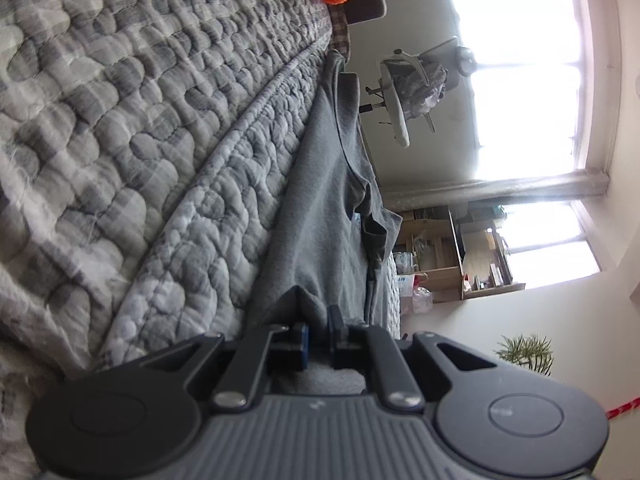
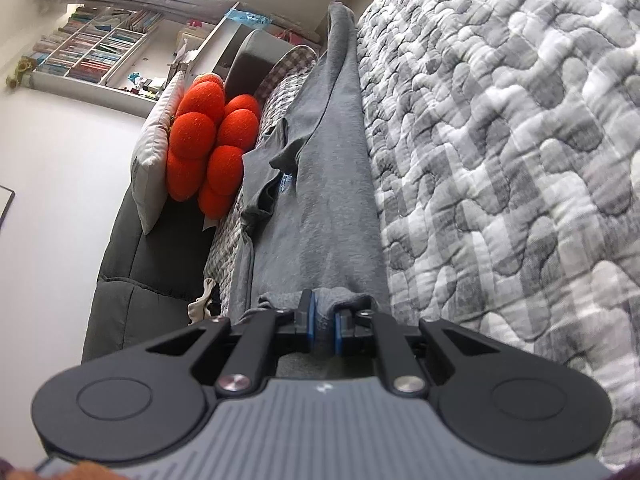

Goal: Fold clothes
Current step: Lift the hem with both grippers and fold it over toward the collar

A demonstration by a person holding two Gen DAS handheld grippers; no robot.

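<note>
Left wrist view: the left claw (image 1: 318, 316) is nipped tight on the near edge of a grey T-shirt (image 1: 320, 208), which stretches away over a quilted bed cover (image 1: 132, 120). Right wrist view: an orange cushion (image 2: 212, 140) sits far left, and the right claw (image 2: 324, 312) pinches the same T-shirt's edge.

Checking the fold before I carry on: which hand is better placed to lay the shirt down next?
Neither alone, I think: the left gripper and right gripper each pinch an end of the shirt stretched over the quilt.
</note>
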